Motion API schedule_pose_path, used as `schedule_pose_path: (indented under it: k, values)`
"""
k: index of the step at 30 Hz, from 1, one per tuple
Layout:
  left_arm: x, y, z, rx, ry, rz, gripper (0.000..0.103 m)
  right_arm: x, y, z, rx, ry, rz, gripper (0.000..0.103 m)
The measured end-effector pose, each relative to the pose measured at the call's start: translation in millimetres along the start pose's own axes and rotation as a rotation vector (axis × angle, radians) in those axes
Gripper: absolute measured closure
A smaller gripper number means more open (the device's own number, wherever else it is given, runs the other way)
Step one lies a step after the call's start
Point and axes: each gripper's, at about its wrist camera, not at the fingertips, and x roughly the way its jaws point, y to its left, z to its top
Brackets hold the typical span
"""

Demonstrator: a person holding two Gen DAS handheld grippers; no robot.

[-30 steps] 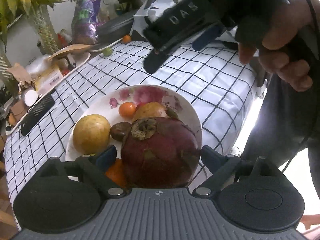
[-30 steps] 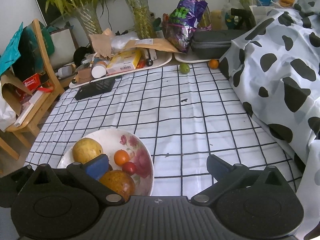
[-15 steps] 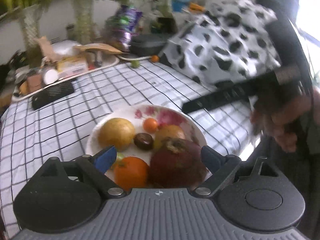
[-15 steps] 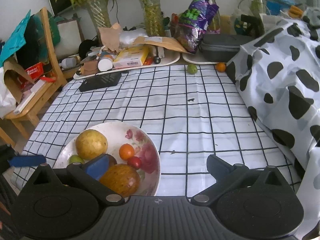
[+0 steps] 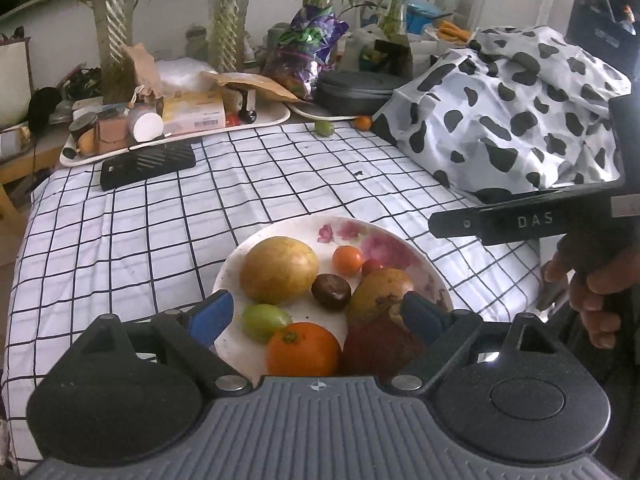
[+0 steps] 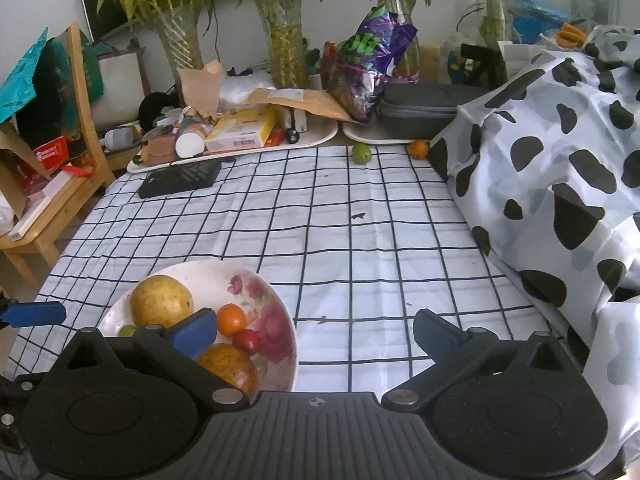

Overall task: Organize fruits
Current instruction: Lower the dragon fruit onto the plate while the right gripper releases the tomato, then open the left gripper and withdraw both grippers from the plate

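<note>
Most fruit is already sitting on the floral plate (image 5: 384, 236). Left gripper (image 5: 316, 312) is hovering over it, jaws wide and gripping nothing; right gripper (image 6: 316, 330) likewise. Next up, I'd guess: reaching across the desk (image 6: 360, 240) for the stray lime (image 6: 361, 153) and small orange (image 6: 419, 149).

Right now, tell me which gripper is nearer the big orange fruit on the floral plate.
Left. The left gripper hangs directly over the big orange fruit, jaws open; the right gripper sits off past the floral plate's edge.
</note>
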Motion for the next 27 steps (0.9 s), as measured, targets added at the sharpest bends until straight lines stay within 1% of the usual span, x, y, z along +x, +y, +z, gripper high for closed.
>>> schedule_pose_path:
  k: [12,22,27]
  values:
    - [1.4,-1.3,1.1,0.012,0.000,0.038,0.011,1.1,3.2,-0.3,-0.026,-0.001,-0.026,0.000]
    - [2.3,-2.6,0.9,0.028,0.003,0.048,0.011,1.1,3.5,-0.6,-0.034,0.001,-0.027,0.000]
    - [-1.2,0.6,0.8,0.024,-0.007,0.069,0.011,-2.6,6.8,-2.7,-0.039,-0.005,-0.023,0.000]
